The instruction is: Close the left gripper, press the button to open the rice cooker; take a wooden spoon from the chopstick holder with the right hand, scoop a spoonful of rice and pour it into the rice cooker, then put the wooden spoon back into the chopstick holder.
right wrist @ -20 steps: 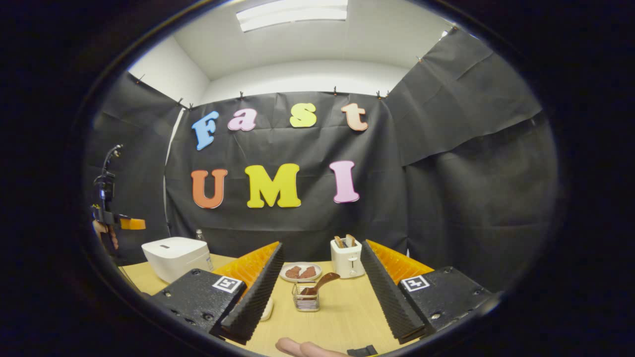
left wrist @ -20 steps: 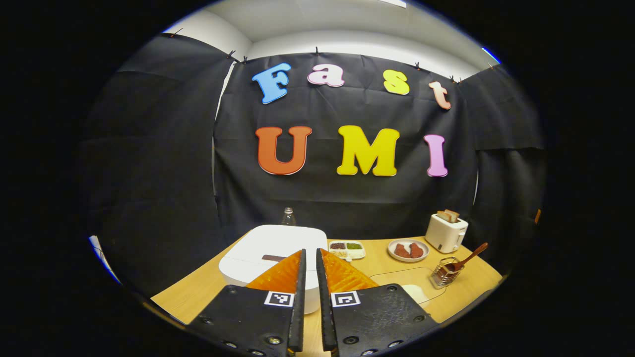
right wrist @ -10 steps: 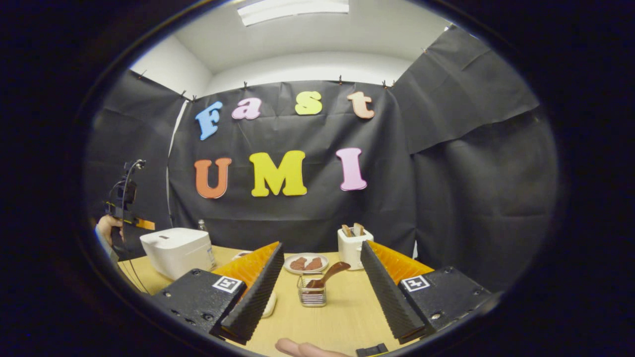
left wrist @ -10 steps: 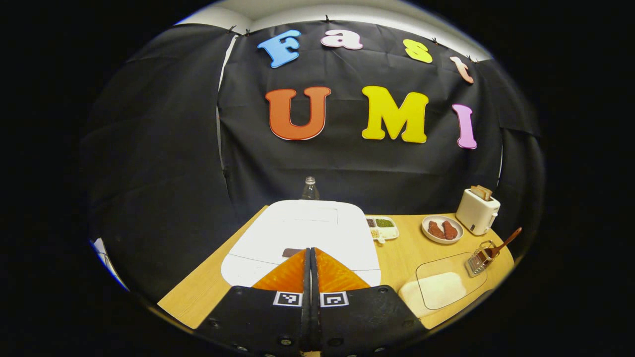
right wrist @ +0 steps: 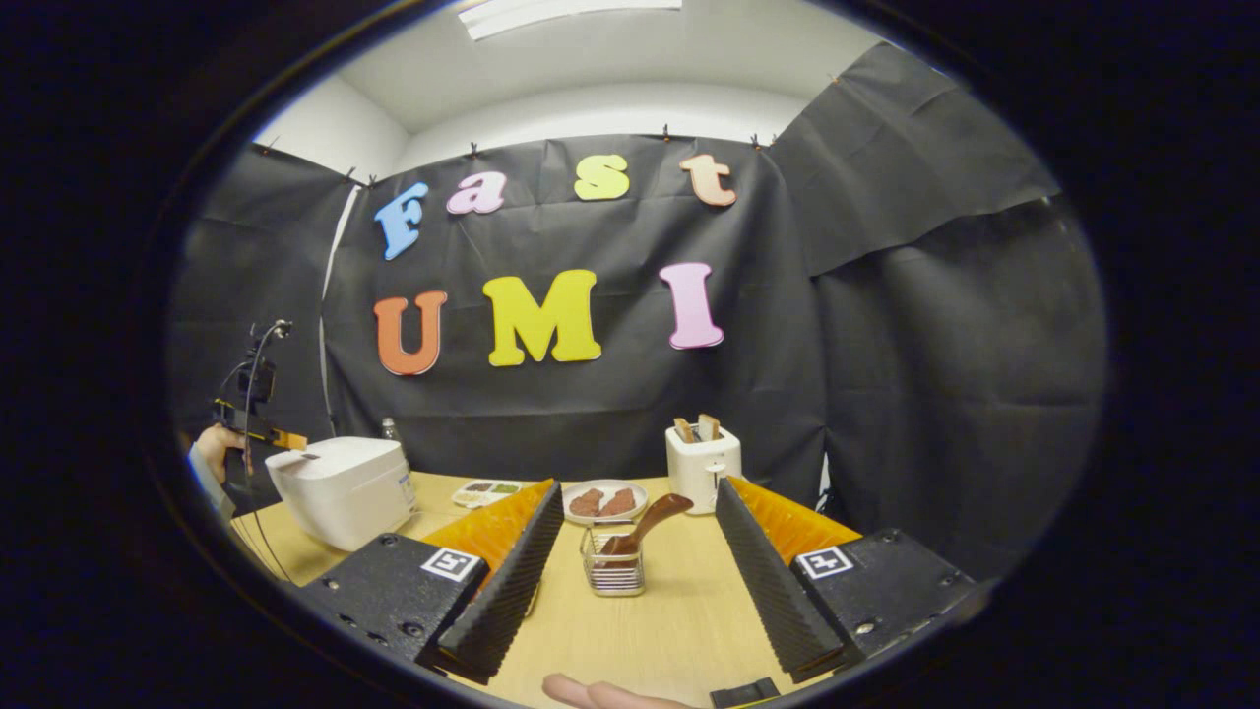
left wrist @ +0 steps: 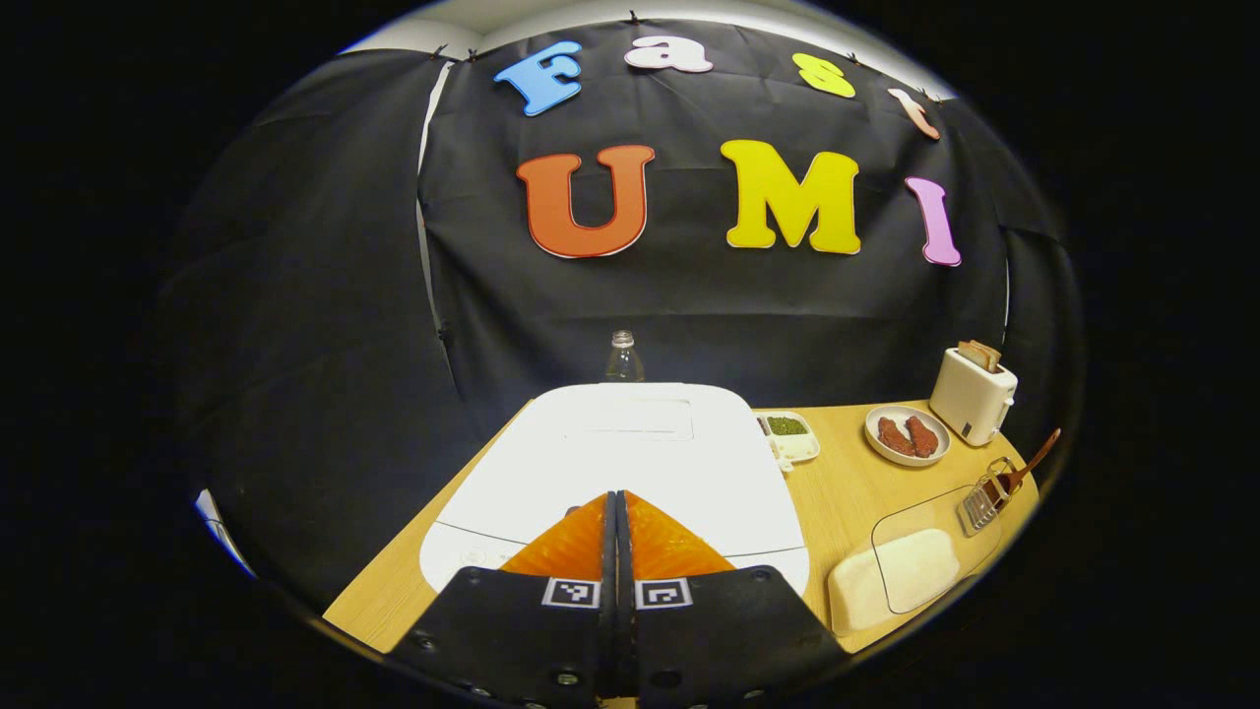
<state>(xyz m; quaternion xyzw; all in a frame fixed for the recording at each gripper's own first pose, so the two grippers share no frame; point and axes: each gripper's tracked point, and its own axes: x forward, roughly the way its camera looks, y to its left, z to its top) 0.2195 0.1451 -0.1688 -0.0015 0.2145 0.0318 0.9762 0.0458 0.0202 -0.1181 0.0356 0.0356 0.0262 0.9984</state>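
Left gripper view: the left gripper (left wrist: 616, 507) has its two fingers pressed together with nothing between them, tips poised over the front edge of the white rice cooker (left wrist: 630, 463), whose lid is down. The button is hidden beneath the tips, so contact cannot be confirmed. To do this step well, I judge the closed tips should come straight down on the button at the lid's front centre, pressing firmly without sliding sideways, then lift clear so the lid can swing up. Off to the right on the bench (left wrist: 847, 483) sit a clear container of rice (left wrist: 901, 569) and, near the edge, the wire chopstick holder (left wrist: 981, 504) with the wooden spoon (left wrist: 1029, 465) leaning out of it. Compared with half a second ago, the cooker looms larger and lower, and the dark button strip then visible ahead of the tips is now covered by them.

Right gripper view: the right gripper (right wrist: 635, 537) is wide open and empty, framing the chopstick holder (right wrist: 612, 572) and its wooden spoon (right wrist: 645, 525) between the two fingers, well short of touching them. The rice cooker (right wrist: 343, 489) stands at the far left, with the left gripper (right wrist: 285, 439) at its top front edge. Since the earlier frame, this view has tilted slightly downward, bringing the holder closer.
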